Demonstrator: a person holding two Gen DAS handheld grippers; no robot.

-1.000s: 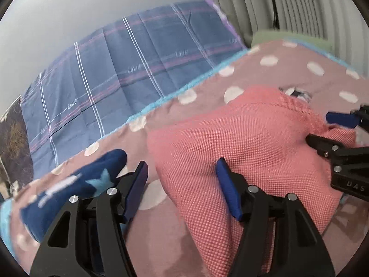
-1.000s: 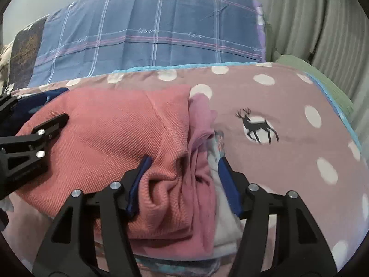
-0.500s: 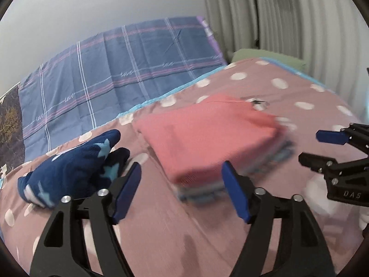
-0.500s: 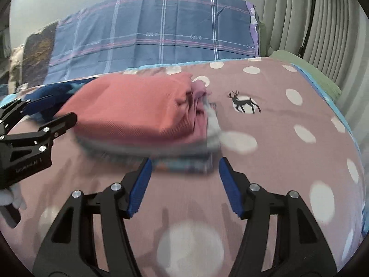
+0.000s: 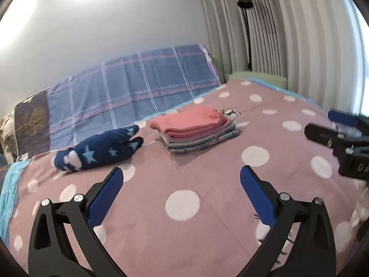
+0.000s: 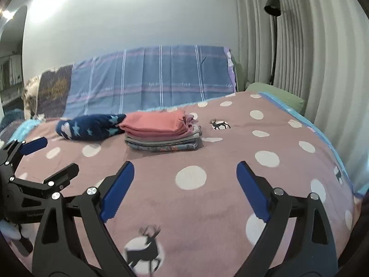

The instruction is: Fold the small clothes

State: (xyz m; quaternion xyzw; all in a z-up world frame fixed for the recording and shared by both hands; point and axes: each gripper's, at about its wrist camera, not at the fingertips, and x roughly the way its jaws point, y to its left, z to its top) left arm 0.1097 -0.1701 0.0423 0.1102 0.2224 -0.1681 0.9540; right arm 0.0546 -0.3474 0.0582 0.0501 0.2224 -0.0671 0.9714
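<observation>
A stack of folded clothes with a coral-pink garment on top lies on the pink polka-dot blanket; the stack also shows in the right wrist view. A dark blue star-patterned garment lies loose to its left, also in the right wrist view. My left gripper is open and empty, well back from the stack. My right gripper is open and empty too, and shows at the right edge of the left wrist view.
A blue plaid cover rises behind the blanket. A green pillow lies at the far right by the curtains, with a black floor lamp there. A brown patterned cushion sits at the left.
Both grippers have let go of the pink garment and pulled back and up from the stack. The stack now lies far ahead, with the pink garment folded on top.
</observation>
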